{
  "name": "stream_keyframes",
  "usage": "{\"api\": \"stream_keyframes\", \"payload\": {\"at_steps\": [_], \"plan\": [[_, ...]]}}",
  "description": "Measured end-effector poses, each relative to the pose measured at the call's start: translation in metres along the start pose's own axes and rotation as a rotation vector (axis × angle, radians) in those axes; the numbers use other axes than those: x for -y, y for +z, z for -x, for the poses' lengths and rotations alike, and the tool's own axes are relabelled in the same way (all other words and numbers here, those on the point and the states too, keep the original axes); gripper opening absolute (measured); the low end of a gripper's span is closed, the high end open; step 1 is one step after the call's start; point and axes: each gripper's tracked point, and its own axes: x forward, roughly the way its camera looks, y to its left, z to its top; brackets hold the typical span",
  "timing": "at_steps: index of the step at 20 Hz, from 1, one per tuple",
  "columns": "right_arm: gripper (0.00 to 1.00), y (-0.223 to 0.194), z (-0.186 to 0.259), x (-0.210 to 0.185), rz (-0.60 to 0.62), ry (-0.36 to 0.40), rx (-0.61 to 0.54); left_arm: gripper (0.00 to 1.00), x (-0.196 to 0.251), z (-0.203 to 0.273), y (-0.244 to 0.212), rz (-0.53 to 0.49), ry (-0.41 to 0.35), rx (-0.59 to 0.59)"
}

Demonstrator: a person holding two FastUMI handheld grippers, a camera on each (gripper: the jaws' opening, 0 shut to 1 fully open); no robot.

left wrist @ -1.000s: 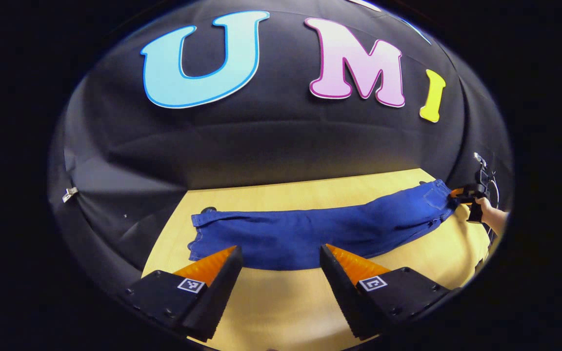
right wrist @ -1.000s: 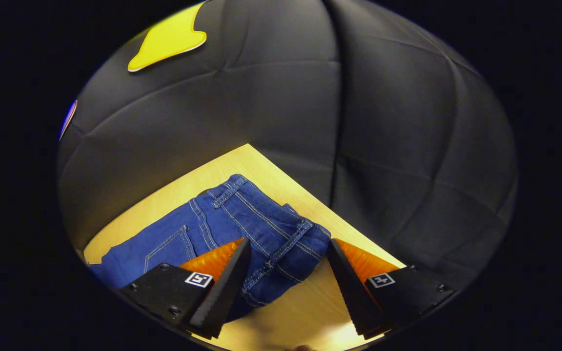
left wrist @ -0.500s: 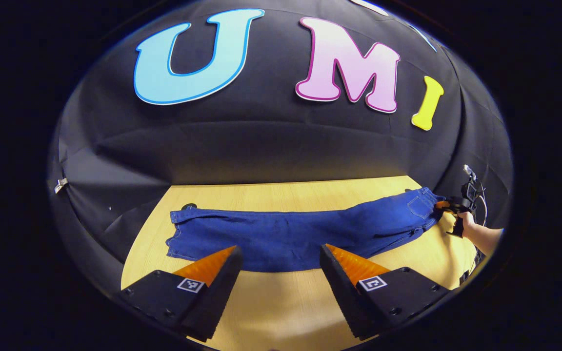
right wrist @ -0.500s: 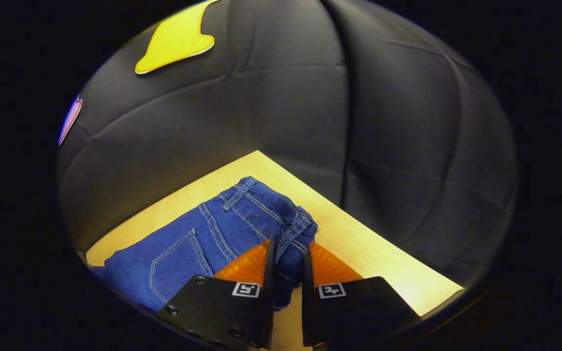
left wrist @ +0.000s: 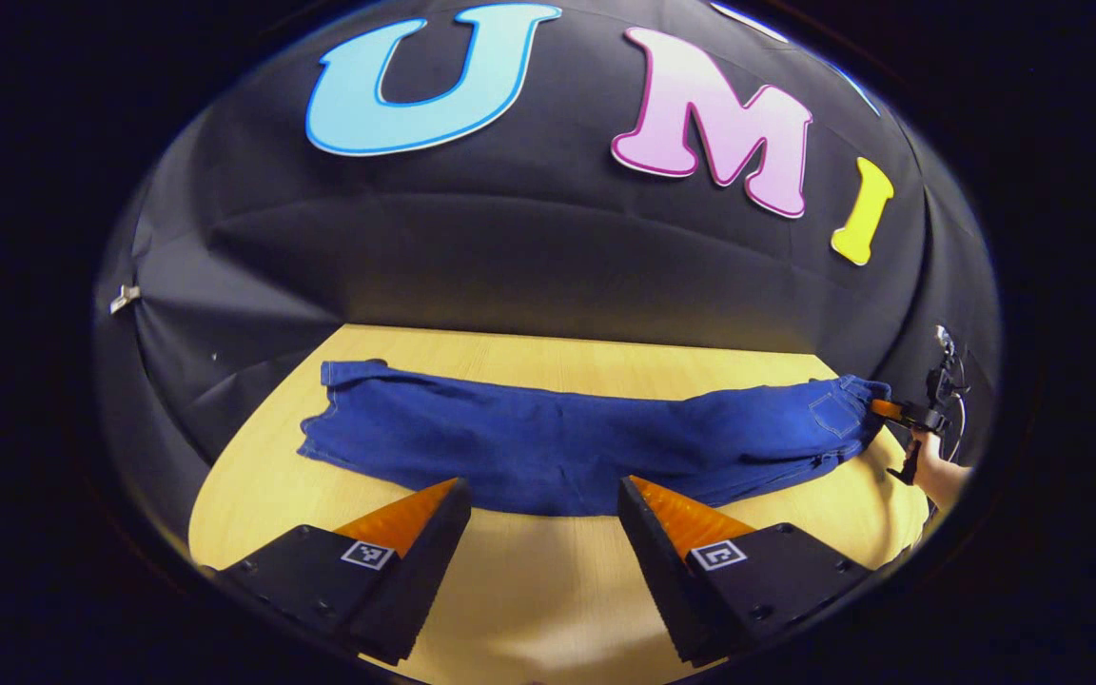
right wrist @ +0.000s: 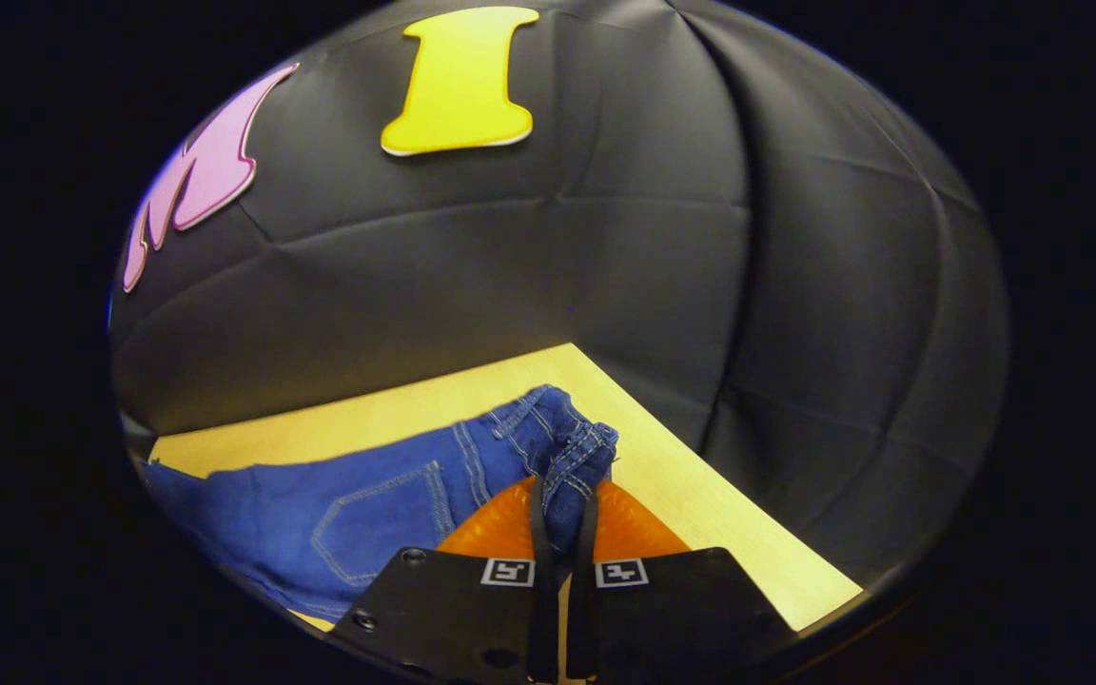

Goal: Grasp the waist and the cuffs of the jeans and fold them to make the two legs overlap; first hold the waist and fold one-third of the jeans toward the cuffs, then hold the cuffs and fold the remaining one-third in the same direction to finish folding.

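Note:
Blue jeans (left wrist: 567,442) lie stretched across the wooden table (left wrist: 529,590), cuffs (left wrist: 334,414) at the left, waist (left wrist: 848,404) at the right. My left gripper (left wrist: 538,499) hangs open just in front of the near edge of the legs, with nothing between its fingers. In the right gripper view the waist (right wrist: 567,461) is bunched and lifted, and my right gripper (right wrist: 562,504) is shut on its waistband. That same gripper (left wrist: 895,411), with the hand holding it, appears far right in the left gripper view. A back pocket (right wrist: 381,518) faces up.
The table's far right corner (right wrist: 572,354) sits close behind the waist, with the black cloth wall right behind it. Bare wood (right wrist: 700,504) runs along the right edge beside the gripper. A small clip (left wrist: 123,299) hangs on the wall at left.
My right gripper closed on the waistband and pulled it up and tighter, bunching the denim. The left gripper stayed open and shifted slightly, so the jeans sit a little farther and more to the left.

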Motion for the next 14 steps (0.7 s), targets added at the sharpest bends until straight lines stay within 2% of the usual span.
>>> {"api": "stream_keyframes", "payload": {"at_steps": [3,5,8,10,14], "plan": [[0.08,0.036,0.025,-0.034,0.04,0.094,0.091,0.97,-0.009,0.008,-0.002,0.014,0.015,0.011],[0.08,0.056,0.06,-0.052,0.102,0.177,0.15,0.97,-0.019,0.014,-0.002,0.008,0.029,0.018],[0.08,0.057,0.111,-0.069,0.176,0.301,0.196,0.97,-0.033,0.026,-0.006,0.021,0.048,0.018],[0.08,0.05,0.127,-0.061,0.147,0.378,0.198,0.97,-0.039,0.034,-0.006,0.034,0.043,0.042],[0.07,0.046,0.132,-0.031,0.161,0.454,0.187,0.97,-0.062,0.034,-0.012,0.068,0.05,0.051]]}}
